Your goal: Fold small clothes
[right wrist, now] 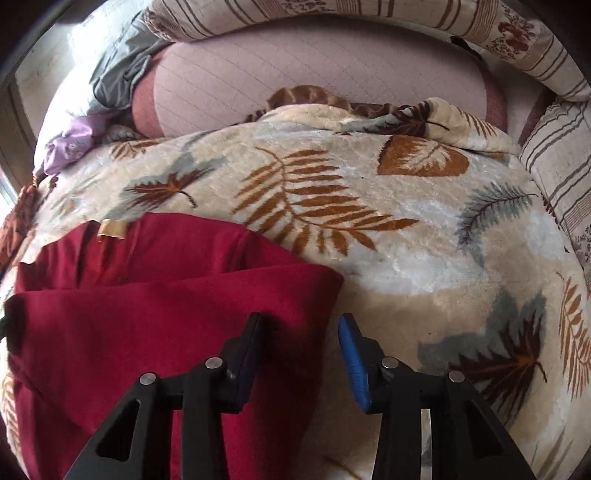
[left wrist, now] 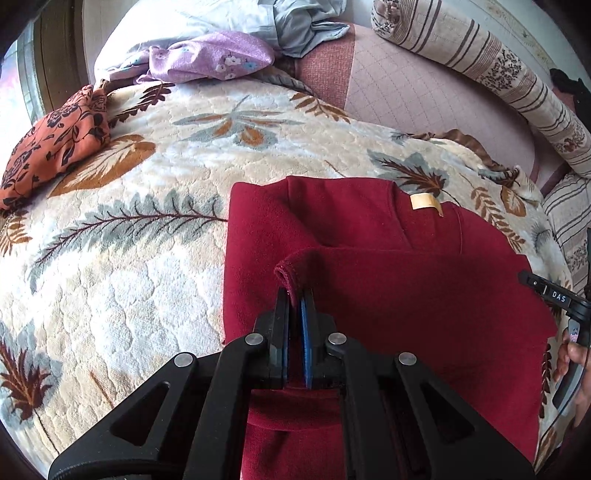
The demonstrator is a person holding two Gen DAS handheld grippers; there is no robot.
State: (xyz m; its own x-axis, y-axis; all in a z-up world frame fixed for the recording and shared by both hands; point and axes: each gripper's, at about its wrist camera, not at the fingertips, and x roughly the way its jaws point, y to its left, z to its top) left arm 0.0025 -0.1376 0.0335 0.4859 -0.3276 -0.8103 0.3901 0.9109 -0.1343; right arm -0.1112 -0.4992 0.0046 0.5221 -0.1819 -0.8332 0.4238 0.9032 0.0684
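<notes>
A dark red garment (left wrist: 406, 295) lies partly folded on a leaf-patterned fleece blanket (left wrist: 129, 221), with a tan label (left wrist: 424, 203) near its collar. My left gripper (left wrist: 295, 295) is shut on a hemmed corner of the red garment, which is lifted a little off the layer below. In the right wrist view the red garment (right wrist: 147, 314) fills the lower left, its label (right wrist: 112, 229) at the far edge. My right gripper (right wrist: 301, 321) stands open astride the garment's right edge: one finger is over the cloth, the blue-padded one over the blanket (right wrist: 424, 258).
An orange floral cloth (left wrist: 55, 140) lies at the left, a purple floral cloth (left wrist: 214, 59) and a grey-blue garment (left wrist: 306, 29) at the back. A pink quilted cushion (left wrist: 406, 85) and a striped bolster (left wrist: 498, 74) border the far side. A hand (left wrist: 570, 354) shows at the right edge.
</notes>
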